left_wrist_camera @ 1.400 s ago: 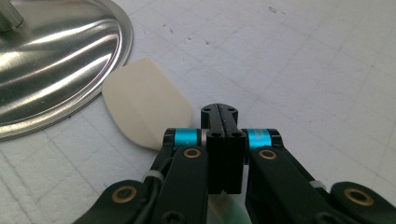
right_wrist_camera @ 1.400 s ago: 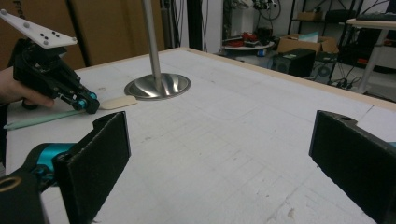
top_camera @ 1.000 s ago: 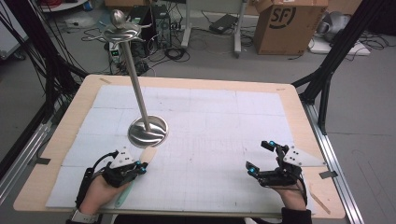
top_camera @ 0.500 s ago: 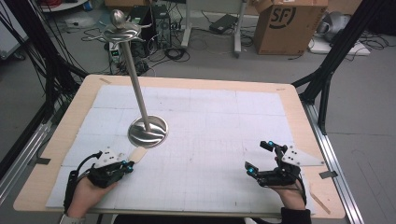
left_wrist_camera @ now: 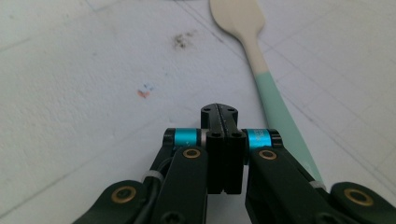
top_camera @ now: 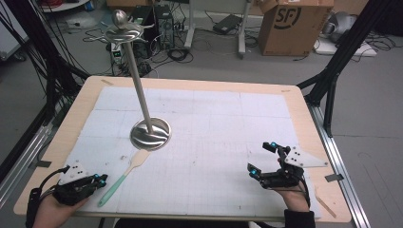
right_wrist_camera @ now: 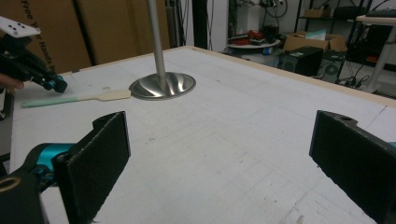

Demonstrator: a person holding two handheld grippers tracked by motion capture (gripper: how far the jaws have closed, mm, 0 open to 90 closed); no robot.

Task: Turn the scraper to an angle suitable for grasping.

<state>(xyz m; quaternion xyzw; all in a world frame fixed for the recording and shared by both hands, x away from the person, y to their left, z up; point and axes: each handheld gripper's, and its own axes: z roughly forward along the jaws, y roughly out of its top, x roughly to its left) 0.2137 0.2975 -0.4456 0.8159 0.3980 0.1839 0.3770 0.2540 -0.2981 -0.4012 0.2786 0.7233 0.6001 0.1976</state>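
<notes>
A spatula (top_camera: 121, 175) with a cream blade and mint-green handle lies flat on the white mat, its blade next to the metal stand's round base (top_camera: 150, 133). My left gripper (top_camera: 100, 180) sits at the table's near left corner, shut and empty, just left of the handle's end. In the left gripper view the spatula (left_wrist_camera: 261, 70) runs up the right side beside the closed jaws (left_wrist_camera: 219, 111). My right gripper (top_camera: 261, 158) rests at the near right, open, nothing between its jaws. The right gripper view shows the spatula (right_wrist_camera: 79, 98) and left gripper (right_wrist_camera: 53, 85) far off.
A tall metal pole (top_camera: 138, 78) rises from the base and carries a dish-shaped top (top_camera: 123, 31). The wooden table edge (top_camera: 190, 84) frames the mat. Cardboard boxes (top_camera: 290, 23), cables and black frame legs (top_camera: 332, 71) stand on the floor beyond.
My left gripper let go of the spatula and pulled back left toward the near corner; the spatula now lies alone on the mat. My right gripper stayed put.
</notes>
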